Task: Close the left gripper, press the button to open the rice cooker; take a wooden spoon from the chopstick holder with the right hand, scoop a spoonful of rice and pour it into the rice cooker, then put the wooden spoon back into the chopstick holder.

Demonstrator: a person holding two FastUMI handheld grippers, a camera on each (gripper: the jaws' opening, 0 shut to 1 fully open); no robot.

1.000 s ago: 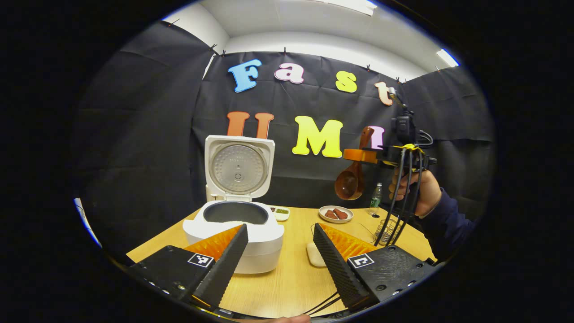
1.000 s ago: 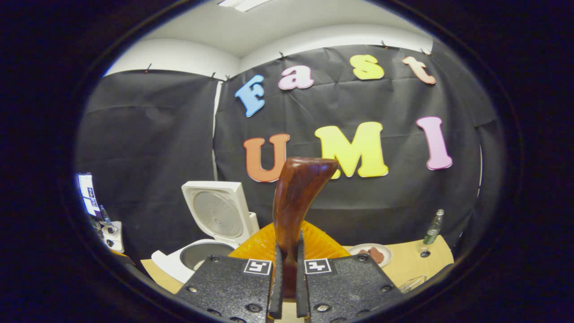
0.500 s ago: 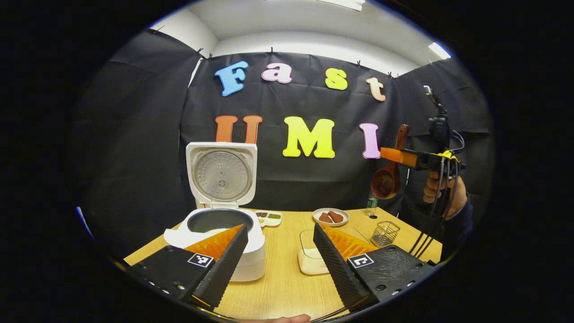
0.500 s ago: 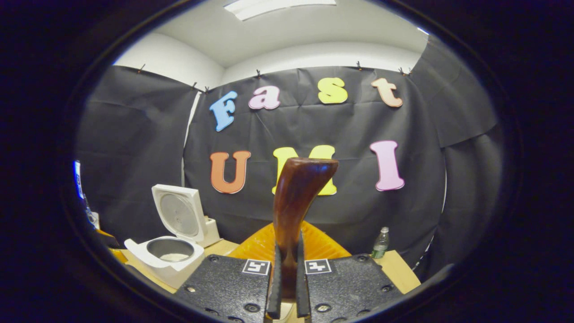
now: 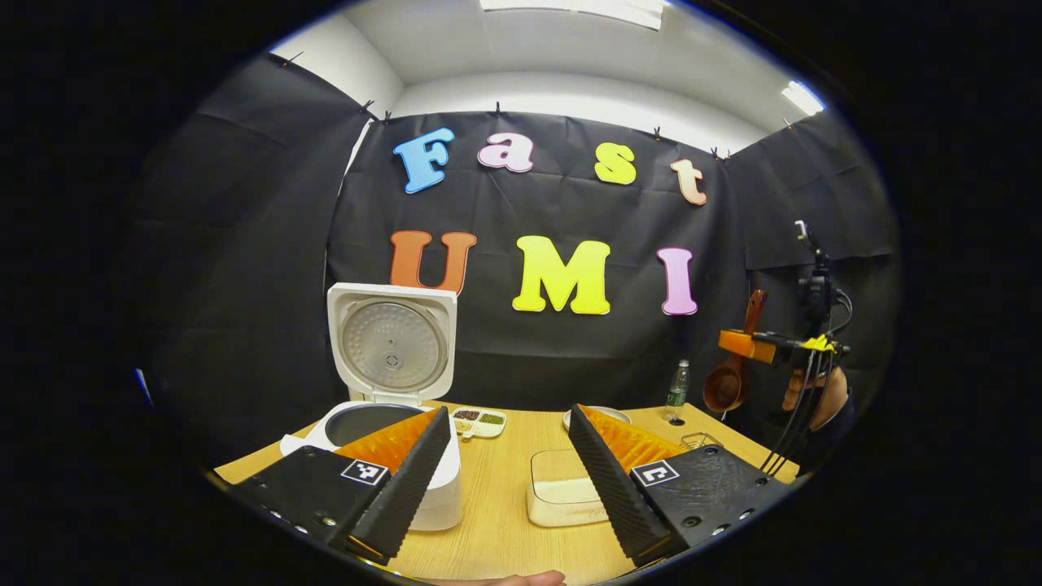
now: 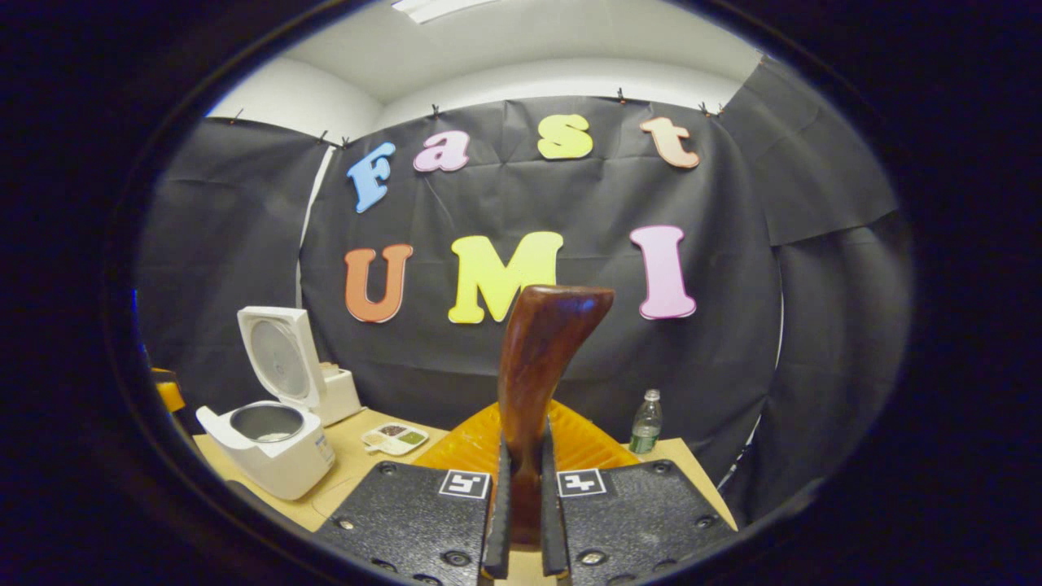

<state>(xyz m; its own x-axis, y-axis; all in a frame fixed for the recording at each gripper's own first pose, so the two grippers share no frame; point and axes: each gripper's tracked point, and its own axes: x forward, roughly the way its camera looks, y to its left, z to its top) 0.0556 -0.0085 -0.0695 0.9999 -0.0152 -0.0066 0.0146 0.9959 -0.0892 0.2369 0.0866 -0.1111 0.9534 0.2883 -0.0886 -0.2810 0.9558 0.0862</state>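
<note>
Both hand-held grippers are raised above the wooden surface point(image 5: 505, 505). At the bottom of the left gripper view the left hand-held gripper point(image 5: 509, 468) has its two fingers wide apart and holds nothing. The right hand-held gripper point(image 6: 521, 521) has its fingers pressed together on the handle of the wooden spoon point(image 6: 539, 366), which stands up between them in the right gripper view. In the left gripper view the same spoon hangs at the far right with its bowl downward, well above the surface, and a hand point(image 5: 814, 395) holds that hand-held gripper. The white rice cooker point(image 5: 391, 382) stands on the left part of the surface with its lid upright and open, the dark inner pot visible. Near the middle lies a pale rectangular container point(image 5: 562, 492). Behind it are a small divided dish point(image 5: 479, 422) and a plate point(image 5: 570, 417), partly hidden. A wire chopstick holder point(image 5: 700, 440) stands at the right, and a plastic bottle point(image 5: 676, 384) stands near the black wall.
</note>
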